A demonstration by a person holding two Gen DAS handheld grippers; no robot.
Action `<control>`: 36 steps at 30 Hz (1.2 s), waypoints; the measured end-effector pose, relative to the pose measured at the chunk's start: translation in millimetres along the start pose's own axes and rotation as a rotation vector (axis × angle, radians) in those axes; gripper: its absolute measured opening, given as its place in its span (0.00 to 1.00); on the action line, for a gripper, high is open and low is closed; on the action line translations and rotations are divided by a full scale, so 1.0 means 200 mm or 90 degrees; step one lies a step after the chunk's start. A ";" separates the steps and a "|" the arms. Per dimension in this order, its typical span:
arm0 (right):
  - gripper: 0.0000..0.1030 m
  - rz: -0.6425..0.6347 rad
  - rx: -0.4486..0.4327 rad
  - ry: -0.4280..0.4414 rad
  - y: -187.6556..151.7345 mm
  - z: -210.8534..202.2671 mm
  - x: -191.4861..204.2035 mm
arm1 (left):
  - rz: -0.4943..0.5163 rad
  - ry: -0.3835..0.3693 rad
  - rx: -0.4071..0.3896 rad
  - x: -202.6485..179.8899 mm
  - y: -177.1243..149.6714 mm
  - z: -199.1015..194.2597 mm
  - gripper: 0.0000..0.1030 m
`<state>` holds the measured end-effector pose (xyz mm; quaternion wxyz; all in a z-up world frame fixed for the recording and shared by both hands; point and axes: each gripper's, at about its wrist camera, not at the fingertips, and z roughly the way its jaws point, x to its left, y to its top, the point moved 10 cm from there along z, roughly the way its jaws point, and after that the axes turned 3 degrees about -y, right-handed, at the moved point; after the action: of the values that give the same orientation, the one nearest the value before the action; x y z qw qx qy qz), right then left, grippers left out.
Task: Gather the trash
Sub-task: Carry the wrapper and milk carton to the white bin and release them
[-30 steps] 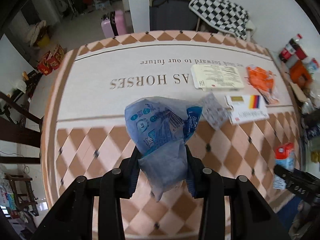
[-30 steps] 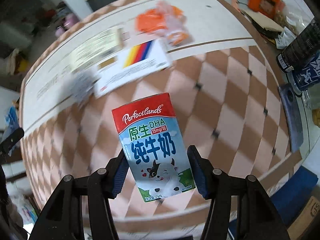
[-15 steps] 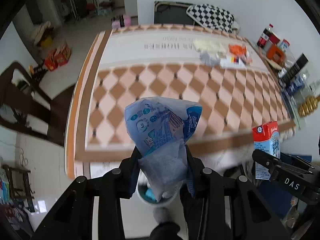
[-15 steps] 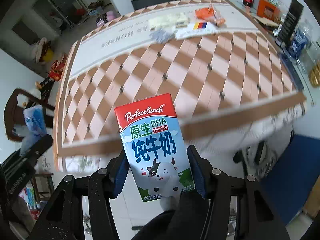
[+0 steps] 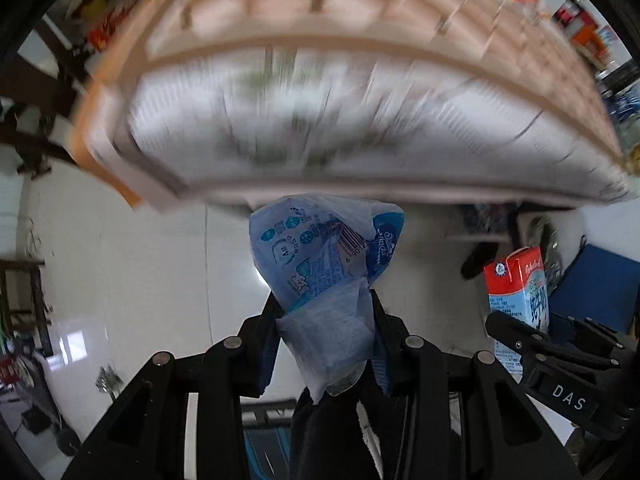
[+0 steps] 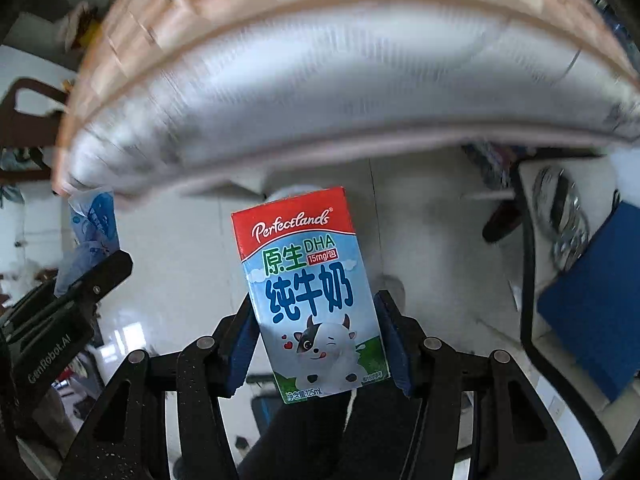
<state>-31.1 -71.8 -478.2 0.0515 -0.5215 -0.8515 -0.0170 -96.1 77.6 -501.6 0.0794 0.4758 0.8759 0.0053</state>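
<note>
My left gripper is shut on a crumpled blue plastic wrapper, held up in front of the camera. My right gripper is shut on a small red, white and blue milk carton, upright between the pads. The carton also shows in the left wrist view, with the right gripper below it. The wrapper shows at the left of the right wrist view. Both are held off the table, over the white tiled floor. No trash bin is clearly visible.
The table with its checkered cloth and hanging white edge fills the top of both views, blurred. A blue box and shoes lie on the floor at right. Dark furniture stands at left.
Both grippers have pulled back from the table and dropped below its edge, still holding the wrapper and the carton. The views now look at the table's hanging cloth and the floor.
</note>
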 end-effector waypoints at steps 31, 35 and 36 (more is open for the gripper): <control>0.97 0.006 0.074 0.060 0.09 1.72 0.04 | -0.116 -0.009 0.109 0.50 -0.22 1.36 1.00; 0.98 -0.020 0.054 0.004 0.11 1.67 0.02 | -0.101 0.032 0.092 0.52 -0.21 1.33 1.00; 0.98 -0.027 0.049 -0.016 0.11 1.65 0.01 | -0.097 0.044 0.086 0.53 -0.21 1.31 1.00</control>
<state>-35.8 -33.8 -806.3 0.0602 -0.5009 -0.8632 0.0209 -149.8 125.3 -777.7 0.0174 0.4115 0.9102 -0.0432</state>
